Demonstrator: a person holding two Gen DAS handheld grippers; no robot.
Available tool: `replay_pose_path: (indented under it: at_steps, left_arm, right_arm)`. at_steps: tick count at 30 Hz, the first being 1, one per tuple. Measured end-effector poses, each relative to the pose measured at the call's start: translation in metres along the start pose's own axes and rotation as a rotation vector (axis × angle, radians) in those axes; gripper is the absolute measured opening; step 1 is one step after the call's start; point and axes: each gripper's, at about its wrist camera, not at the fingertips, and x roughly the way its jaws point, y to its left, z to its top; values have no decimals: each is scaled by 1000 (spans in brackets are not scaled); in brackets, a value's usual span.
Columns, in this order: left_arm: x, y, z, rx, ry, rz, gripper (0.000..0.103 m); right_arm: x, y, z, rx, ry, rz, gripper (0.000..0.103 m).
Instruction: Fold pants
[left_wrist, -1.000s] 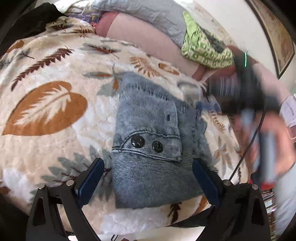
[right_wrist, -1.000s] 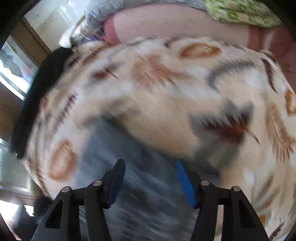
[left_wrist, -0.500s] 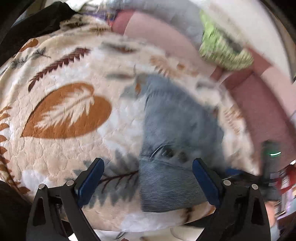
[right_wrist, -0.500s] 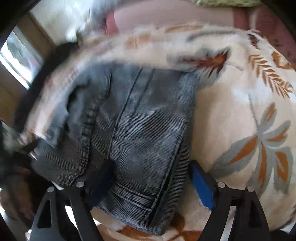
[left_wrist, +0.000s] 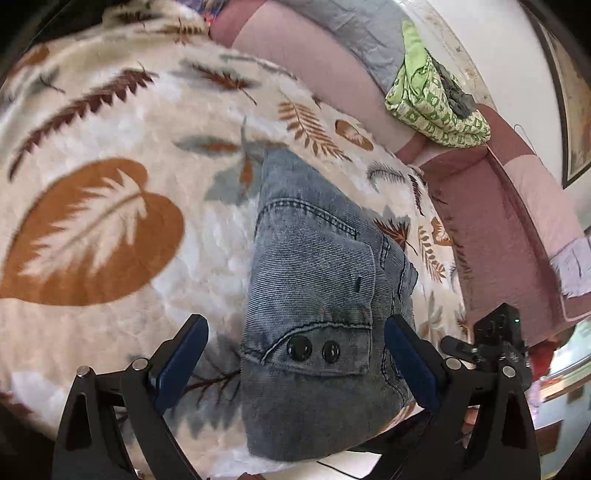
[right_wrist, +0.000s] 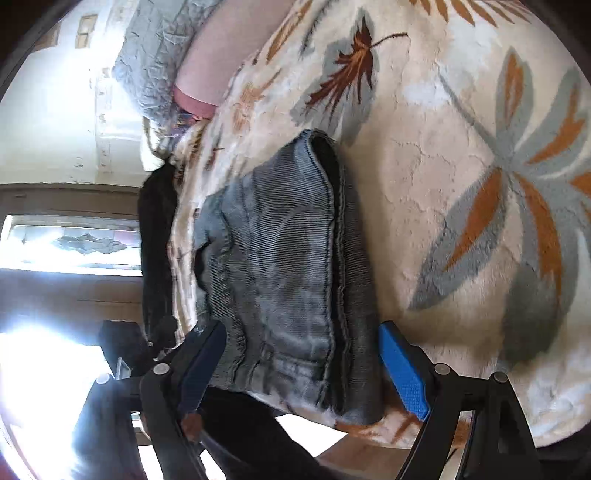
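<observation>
The folded grey-blue denim pants (left_wrist: 314, 295) lie on a cream blanket with a leaf print (left_wrist: 110, 229). A pocket flap with two black buttons faces up. My left gripper (left_wrist: 295, 363) hovers open over the near end of the bundle, its blue pads apart on either side. In the right wrist view the pants (right_wrist: 288, 280) show their stacked fold edges. My right gripper (right_wrist: 303, 369) is open and rolled sideways, with the near end of the bundle between its fingers. The right gripper's black body (left_wrist: 495, 343) shows at the bundle's right side.
A pink sofa back (left_wrist: 491, 221) runs behind and to the right of the blanket. A green patterned cloth (left_wrist: 432, 107) and a grey quilt (left_wrist: 358, 40) lie on it. A black garment (right_wrist: 157, 251) hangs at the blanket's far edge, which drops off close to both grippers.
The right gripper came down from the far right to the bundle's near right edge and rolled. Its jaws widened and now straddle the pants. The left gripper shifted slightly sideways.
</observation>
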Motion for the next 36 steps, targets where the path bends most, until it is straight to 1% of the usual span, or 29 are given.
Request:
replay_pose_path:
  at_steps: [4,5,6,7,9,12,14,16,18,22,27,31,36]
  left_arm:
    - [15,-5,4,-12,36,-21,96]
    - [21,-6,4,-10,52,-15,96]
    - [28,-6,3,-4,83,6,96]
    - [35,-9,0,16,96,37,96]
    - [37,-15,-5,75,83,73,96]
    - [44,-31,-16,194,83,163,98]
    - [51,-42,-23,278,93,227,100]
    - [52,-44,-25,293,99,252,102]
    - [53,-44,-24,281,99,259,103]
    - [51,-42,-24,284,104,260,103]
    - [53,-45,-24,283,103,262,103]
    - [53,-45,-24,294,103,267,103]
    - [53,-46,-25,306,107,270,103]
  right_arm:
    - [14,5,10,-20,-6,-24,86]
    - [18,4,12,-11,-8,-25,86]
    - [21,3,13,6,-14,-19,86]
    - [17,-1,14,9,-17,-11,88]
    - [15,-2,13,9,-23,10,91]
    - [16,0,10,-18,-31,8,91]
    - [15,0,9,-31,-29,1,94]
    - [17,3,9,-45,-24,-6,98]
    - [21,7,8,-70,-17,-12,102]
    - [23,11,6,-96,-14,-39,102]
    - [22,8,7,-82,-11,-13,102]
    - [23,7,9,-78,-2,-14,102]
    - [24,5,15,-39,22,-10,102]
